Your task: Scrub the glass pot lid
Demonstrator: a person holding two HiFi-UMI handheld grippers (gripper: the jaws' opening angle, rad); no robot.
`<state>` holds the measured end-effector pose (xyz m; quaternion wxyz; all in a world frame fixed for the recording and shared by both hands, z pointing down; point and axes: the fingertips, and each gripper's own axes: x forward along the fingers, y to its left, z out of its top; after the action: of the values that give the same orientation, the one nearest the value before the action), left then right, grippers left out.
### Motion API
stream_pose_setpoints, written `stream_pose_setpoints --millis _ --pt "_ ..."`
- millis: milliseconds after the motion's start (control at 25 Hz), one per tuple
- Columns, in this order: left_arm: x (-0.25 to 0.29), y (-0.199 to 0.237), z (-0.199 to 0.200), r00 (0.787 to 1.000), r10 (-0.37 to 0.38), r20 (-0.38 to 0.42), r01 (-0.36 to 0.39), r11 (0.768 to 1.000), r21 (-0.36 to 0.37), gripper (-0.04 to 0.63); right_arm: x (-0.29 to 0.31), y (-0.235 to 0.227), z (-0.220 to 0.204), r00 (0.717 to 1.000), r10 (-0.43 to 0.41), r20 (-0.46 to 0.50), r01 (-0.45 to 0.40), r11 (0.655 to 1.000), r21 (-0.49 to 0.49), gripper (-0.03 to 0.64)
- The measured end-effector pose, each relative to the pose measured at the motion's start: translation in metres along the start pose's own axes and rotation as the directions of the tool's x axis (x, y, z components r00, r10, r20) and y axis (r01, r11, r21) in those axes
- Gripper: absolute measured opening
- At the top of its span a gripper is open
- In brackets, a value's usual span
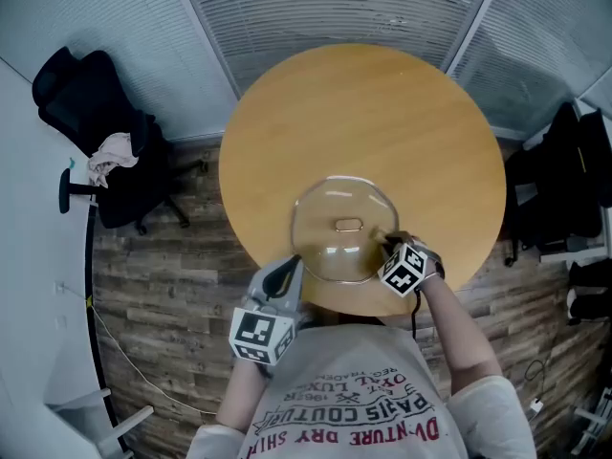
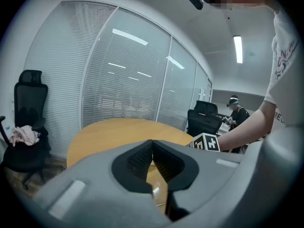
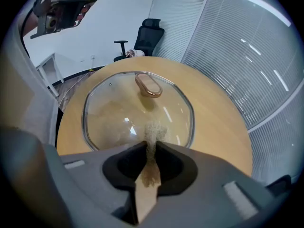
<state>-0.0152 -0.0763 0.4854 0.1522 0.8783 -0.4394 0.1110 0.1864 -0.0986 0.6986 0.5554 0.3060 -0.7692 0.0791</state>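
The glass pot lid (image 1: 330,242) lies flat on the near half of a round wooden table (image 1: 382,103), with its bronze handle (image 1: 349,225) on top. My right gripper (image 1: 390,245) is shut on a tan scrub pad (image 3: 151,144). The pad's speckled end rests on the lid (image 3: 109,110), on the side of the handle (image 3: 148,85) nearest me. My left gripper (image 1: 290,268) sits at the lid's near-left rim. Its jaws meet at the tips (image 2: 152,145) with nothing visible between them, and a glint of the lid rim (image 2: 156,191) shows in the gap below.
A black office chair with a cloth on it (image 1: 113,156) stands left of the table. Dark chairs and bags (image 1: 564,185) stand to the right. Glass walls with blinds (image 1: 335,8) close off the far side. Another person (image 2: 233,109) stands far off in the left gripper view.
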Motion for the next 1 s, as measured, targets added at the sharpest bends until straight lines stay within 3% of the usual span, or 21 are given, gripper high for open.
stream_pose_setpoints --millis 600,1000 --pt "-0.026 0.014 -0.011 0.991 -0.13 -0.031 0.132 0.99 0.051 0.008 -0.012 0.057 0.013 0.996 -0.078 -0.04 0.086 0.96 0.265 0.058" --pt "-0.055 0.039 -0.015 0.99 -0.137 -0.028 0.139 0.988 0.064 0.008 -0.009 0.088 0.042 0.993 -0.1 -0.059 0.114 0.939 0.324 0.058"
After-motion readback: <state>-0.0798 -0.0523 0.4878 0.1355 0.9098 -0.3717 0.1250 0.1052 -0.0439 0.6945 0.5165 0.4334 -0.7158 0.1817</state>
